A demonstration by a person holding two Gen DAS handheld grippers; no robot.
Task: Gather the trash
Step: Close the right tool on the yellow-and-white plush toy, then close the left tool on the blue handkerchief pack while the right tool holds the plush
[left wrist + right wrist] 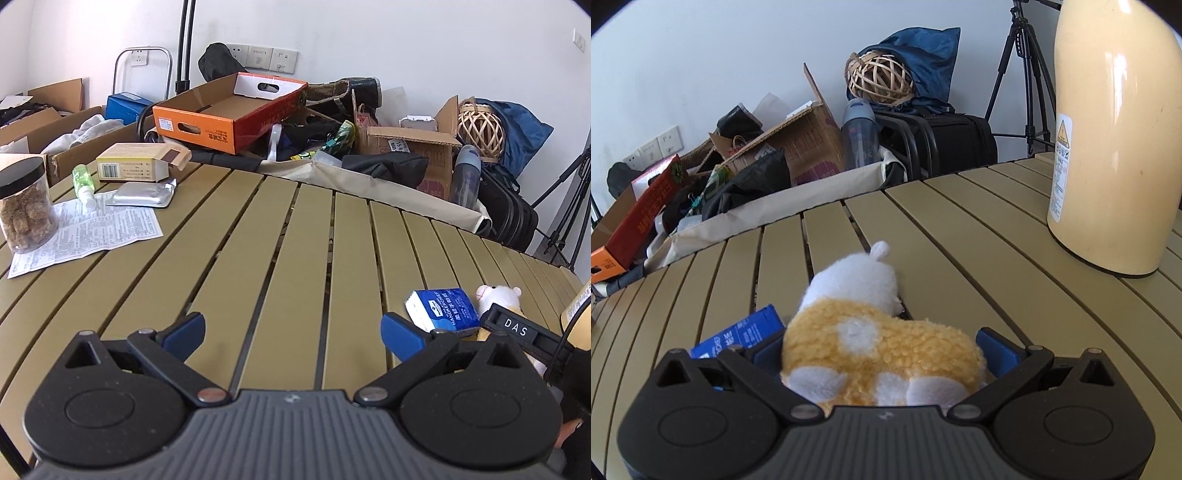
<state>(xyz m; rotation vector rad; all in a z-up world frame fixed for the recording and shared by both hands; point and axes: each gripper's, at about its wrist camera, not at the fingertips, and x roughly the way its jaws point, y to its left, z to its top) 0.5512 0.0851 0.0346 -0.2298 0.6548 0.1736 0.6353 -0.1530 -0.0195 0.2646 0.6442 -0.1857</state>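
Left gripper [291, 332] spread wide and empty, hovering low over the bare middle of the slatted table [258, 236]; right gripper [886, 350] with its jaws apart on either side of a plush toy [871, 332], the blue pads close to the toy's flanks, though whether they press it cannot be told. The toy lies near the right end of the table, touching a blue tissue pack [443, 306] on its left; a tall cream flask [1108, 147] stands well apart toward the far right edge. Likely trash sits at the far left corner: a creased printed leaflet [92, 232] lying flat, partly under a clear jar [26, 206]; a silver foil pouch [144, 194] beside a small green bottle [83, 184]; an opened carton [136, 162] behind them. Handling, as judged: leaflet light, limp and flat against the slats, best taken at a free edge or corner overhanging a gap; pouch thin, slippery and easily crushed, best pinched at its crimped end; carton light and stiff, graspable across its narrow sides; the toy soft and compressible, and doubtfully trash.
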